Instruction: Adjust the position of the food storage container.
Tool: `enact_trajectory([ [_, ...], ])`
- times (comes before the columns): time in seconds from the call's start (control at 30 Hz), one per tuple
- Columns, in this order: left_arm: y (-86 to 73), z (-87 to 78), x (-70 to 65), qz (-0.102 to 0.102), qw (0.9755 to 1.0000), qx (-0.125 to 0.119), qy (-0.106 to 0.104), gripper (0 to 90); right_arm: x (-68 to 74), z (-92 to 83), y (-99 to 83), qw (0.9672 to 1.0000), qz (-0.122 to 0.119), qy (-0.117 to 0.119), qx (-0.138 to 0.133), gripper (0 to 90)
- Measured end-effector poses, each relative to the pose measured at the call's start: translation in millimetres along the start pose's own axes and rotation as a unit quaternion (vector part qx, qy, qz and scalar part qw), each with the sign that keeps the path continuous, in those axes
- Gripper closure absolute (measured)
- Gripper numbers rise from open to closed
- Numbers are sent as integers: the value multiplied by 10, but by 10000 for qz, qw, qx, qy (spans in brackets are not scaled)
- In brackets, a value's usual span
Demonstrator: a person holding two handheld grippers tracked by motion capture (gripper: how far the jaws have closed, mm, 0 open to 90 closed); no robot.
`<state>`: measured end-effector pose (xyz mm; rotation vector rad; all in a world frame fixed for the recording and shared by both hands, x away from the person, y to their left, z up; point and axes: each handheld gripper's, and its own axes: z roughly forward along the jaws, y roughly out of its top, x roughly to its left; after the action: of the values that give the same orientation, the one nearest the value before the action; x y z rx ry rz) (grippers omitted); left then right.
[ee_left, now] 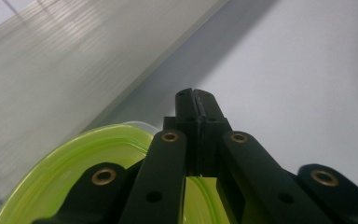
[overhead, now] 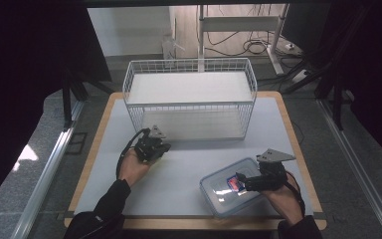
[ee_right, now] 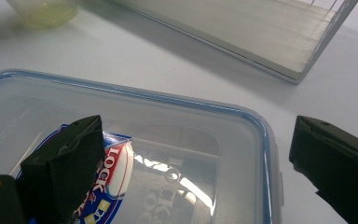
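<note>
High view: white desk [overhead: 189, 164] with a wooden edge. A white wire basket rack [overhead: 189, 97] stands at the far middle, its long axis running left to right. The left gripper [overhead: 151, 148] is held just in front of the rack's left front corner; whatever sits under it is hidden by the gripper and the hand. The right gripper [overhead: 243, 183] rests over a clear container with a blue-rimmed lid [overhead: 224, 191] at the near right of the desk. The container's long axis is skewed, running from near left to far right. Its near right corner is covered by the hand. Jaw state of either gripper is hard to make out from here.

Left gripper view: jaws pressed together at the tips, nothing between them. Below them lies a yellow-green round lid or bowl [ee_left: 74, 172], cut off at the bottom edge and partly hidden by the jaw links; cannot tell which it is. The rack's base panel crosses the upper left.

Right gripper view: jaws spread wide. The left jaw sits over the container's red-and-blue label [ee_right: 112, 177], the right jaw outside the blue rim, so the gripper straddles the lid's edge. Contact cannot be confirmed. The label text is partly hidden. A blurred yellowish object [ee_right: 44, 11] sits at top left.
</note>
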<state>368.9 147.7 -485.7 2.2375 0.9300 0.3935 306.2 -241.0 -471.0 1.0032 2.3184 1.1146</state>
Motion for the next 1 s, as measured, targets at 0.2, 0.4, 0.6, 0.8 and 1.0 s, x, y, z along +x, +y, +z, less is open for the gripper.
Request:
enact_trajectory([
  [0.2, -136, -113, 77, -184, 9998, -2, 60, 900, 2, 3, -3, 10000, -11, -5, 20, 29],
  [0.4, -294, -240, 166, -337, 9994, -32, 117, 900, -2, 7, -7, 10000, -14, -6, 41, 30],
  [0.6, -454, -370, 255, -535, 9984, -44, 194, 900, -5, 14, -10, 10000, 3, 10, 42, 29],
  [0.8, -584, -467, 342, -708, 9971, -68, 271, 899, -9, 19, -13, 10000, 40, 22, 41, 29],
  [1.0, -575, -480, 304, -711, 9970, -311, 48, 898, -18, 23, -16, 9998, 160, 70, 52, 30],
])
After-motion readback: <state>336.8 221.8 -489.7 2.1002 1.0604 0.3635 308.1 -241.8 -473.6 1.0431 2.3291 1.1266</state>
